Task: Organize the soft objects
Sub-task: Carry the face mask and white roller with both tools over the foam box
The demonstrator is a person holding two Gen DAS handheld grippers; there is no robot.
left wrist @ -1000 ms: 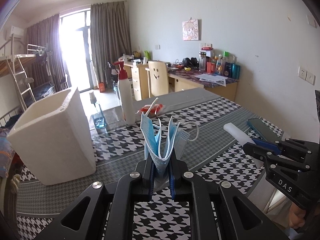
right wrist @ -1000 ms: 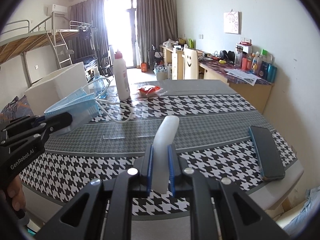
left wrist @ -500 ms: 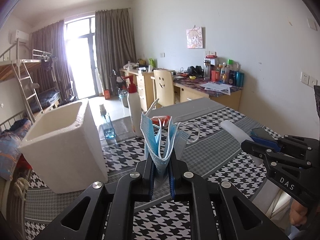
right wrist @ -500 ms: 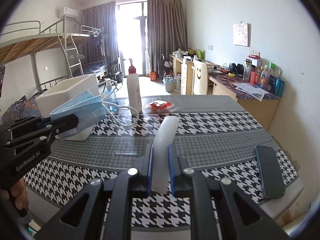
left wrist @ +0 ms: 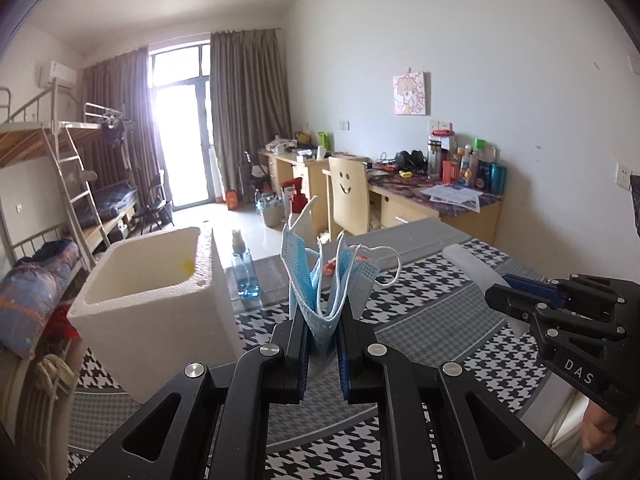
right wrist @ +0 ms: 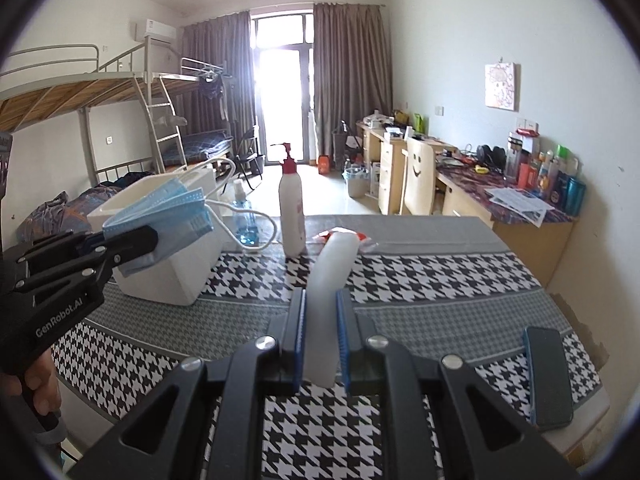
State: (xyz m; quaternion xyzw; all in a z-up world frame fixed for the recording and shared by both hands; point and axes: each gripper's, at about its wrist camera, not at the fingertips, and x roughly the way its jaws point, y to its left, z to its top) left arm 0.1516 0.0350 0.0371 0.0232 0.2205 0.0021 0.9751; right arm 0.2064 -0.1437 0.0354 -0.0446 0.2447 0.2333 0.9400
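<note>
Left wrist view: my left claw (left wrist: 323, 344) is pinched on a folded bundle of blue face masks (left wrist: 320, 280), ear loops trailing off to the right.
Right wrist view: my right claw (right wrist: 321, 340) is pressed onto a soft white tube (right wrist: 330, 280), which sticks out forward past the pads.
Where the goods are: both items are carried above the houndstooth worktop (right wrist: 420, 280), neither resting on it.
Step in hand: I judge this as the carry toward the white foam box (left wrist: 160, 304), both claws loaded, nothing released yet.
Container: the box stands on the left side of the worktop, open at the top. From the left wrist I see pale inner walls and a small yellow spot (left wrist: 188, 266) on the far wall; the bottom is hidden, so I cannot tell what lies in it.
Masks versus box: in the right wrist view the masks sit in front of the box's rim (right wrist: 176, 184); whether they are over the opening I cannot tell.
Next move: I would bring the left claw over the opening, then spread it and let the masks fall inside, the tube after.
Caution: the loose loops may catch on the rim or on the pump bottle (right wrist: 292, 216) and the spray bottle (left wrist: 245, 272) just beyond the box.
Also there: a phone (right wrist: 546, 376) near the right edge.
</note>
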